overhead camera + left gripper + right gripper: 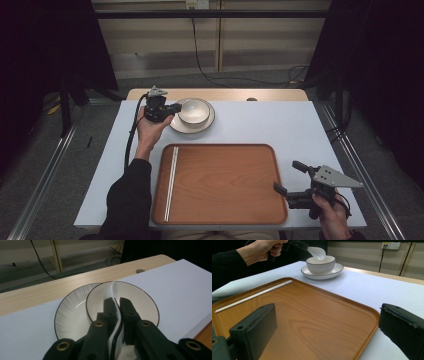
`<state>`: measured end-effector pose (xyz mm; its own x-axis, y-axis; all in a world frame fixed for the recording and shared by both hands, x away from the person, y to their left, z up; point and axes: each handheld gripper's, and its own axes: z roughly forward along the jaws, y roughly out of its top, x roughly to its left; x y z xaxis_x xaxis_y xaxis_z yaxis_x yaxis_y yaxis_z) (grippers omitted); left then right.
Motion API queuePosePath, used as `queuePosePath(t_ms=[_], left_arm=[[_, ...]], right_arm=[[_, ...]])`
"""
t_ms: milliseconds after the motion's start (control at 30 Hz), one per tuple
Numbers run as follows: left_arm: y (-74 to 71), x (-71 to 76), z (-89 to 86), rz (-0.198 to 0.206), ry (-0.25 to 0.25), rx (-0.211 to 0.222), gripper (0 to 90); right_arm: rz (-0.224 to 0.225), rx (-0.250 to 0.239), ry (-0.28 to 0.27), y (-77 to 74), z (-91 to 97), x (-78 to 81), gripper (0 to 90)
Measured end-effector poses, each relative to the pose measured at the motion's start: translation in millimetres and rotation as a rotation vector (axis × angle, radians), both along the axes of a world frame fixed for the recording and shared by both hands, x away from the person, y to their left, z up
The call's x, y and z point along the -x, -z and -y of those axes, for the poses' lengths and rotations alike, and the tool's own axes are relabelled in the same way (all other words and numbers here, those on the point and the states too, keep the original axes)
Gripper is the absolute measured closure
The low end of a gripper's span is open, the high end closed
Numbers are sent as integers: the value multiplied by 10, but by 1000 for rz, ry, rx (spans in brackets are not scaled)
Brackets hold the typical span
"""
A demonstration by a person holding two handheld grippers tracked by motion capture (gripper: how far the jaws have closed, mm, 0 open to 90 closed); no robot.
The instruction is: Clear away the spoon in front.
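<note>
The left gripper (175, 108) is held at the far left part of the table (280, 125), just beside the bowl (194, 111). Its 2 black jaws are nearly closed, and between them they clamp the handle of a white spoon (111, 293). In the left gripper view the handle runs up between the pads and the spoon's end reaches over the bowl's rim. In the right gripper view the scoop of the spoon (317, 252) hangs just above the bowl's (321, 264) opening, tilted downward; whether it touches the rim I cannot tell.

The bowl is white with a thin dark rim line, and it stands upright on a white plate (206, 125) with the same dark edge (in the left gripper view the plate (70, 315) shows fine ribbed lines on its inner face). Plate and bowl are near the far edge of the white table cover, in front of a bare strip of light wood (270, 94).

Nearer to the person lies a wooden tray (225, 182), well apart from the plate. On the tray, along its left side, lie 2 white chopsticks (172, 182), side by side and parallel to the tray's edge.

The right gripper (290, 177) is held at the right side of the tray, near the table's front right corner. Its jaws stand wide apart and nothing is between them; in the right gripper view they frame the tray's (317, 322) surface.
</note>
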<state>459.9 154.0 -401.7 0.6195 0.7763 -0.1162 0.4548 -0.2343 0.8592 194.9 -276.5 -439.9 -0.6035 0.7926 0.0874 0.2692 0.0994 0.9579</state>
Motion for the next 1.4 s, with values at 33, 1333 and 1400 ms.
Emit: queuePosePath(t_ms=[33,1333,1400], left_arm=[[-11,25,2,4,-3,-4,847],[12,806,62,90,-27,82,847],[-14,872,71,99,-38,68,847]], right_arm=[[-2,-2,0,0,-2,1,14],[7,-7,-4,-11,-2,12,13],[8,-6,-3,-10,1,13,13]])
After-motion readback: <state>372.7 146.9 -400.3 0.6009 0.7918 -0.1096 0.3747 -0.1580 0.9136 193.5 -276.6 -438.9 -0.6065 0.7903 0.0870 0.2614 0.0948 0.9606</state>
